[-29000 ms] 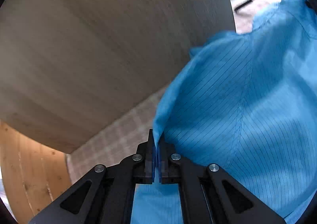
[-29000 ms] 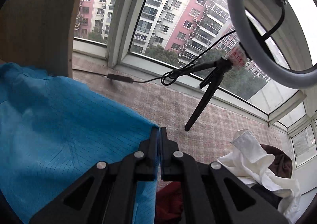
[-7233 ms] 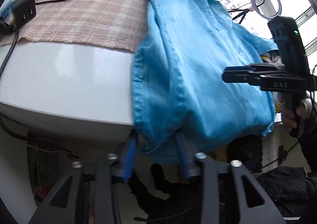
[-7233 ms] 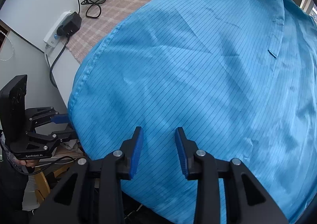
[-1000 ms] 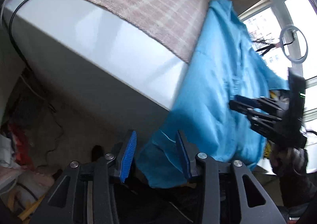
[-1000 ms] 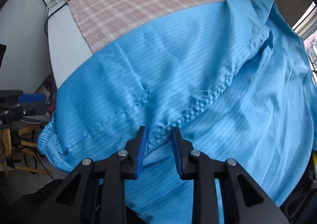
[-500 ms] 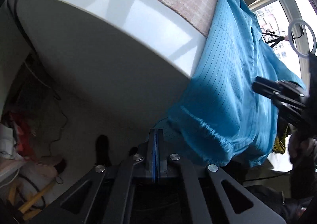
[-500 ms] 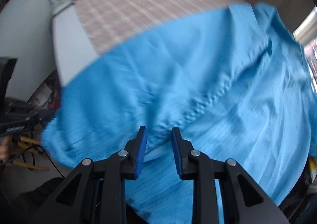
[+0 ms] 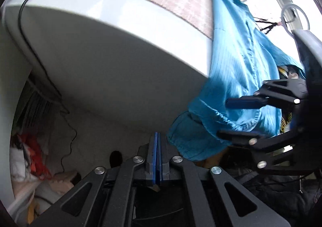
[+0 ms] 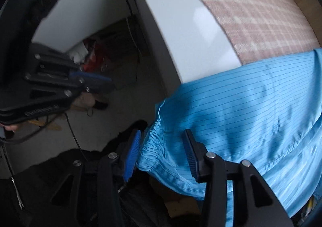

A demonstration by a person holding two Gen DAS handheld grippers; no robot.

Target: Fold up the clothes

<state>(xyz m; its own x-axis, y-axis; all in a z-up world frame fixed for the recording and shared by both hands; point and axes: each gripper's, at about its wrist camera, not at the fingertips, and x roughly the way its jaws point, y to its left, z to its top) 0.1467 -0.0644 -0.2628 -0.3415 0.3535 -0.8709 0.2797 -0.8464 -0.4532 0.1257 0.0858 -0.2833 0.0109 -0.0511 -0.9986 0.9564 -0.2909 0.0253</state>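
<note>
A blue pinstriped garment hangs over the white table's front edge; its gathered cuff dangles below the edge. My right gripper is open, with the cuff lying between its blue pads. It also shows in the left wrist view, open around the hanging cloth. My left gripper is shut with nothing between its pads, just left of the cuff and below the table edge. It also shows in the right wrist view.
A pink checked cloth covers the table top. Cables hang down the table's side. Clutter and red cloth lie on the floor underneath. A ring light stands by the window.
My right gripper has dropped from the garment's seam to the hanging cuff and opened wider. My left gripper closed half a second ago and stays shut beside the cuff.
</note>
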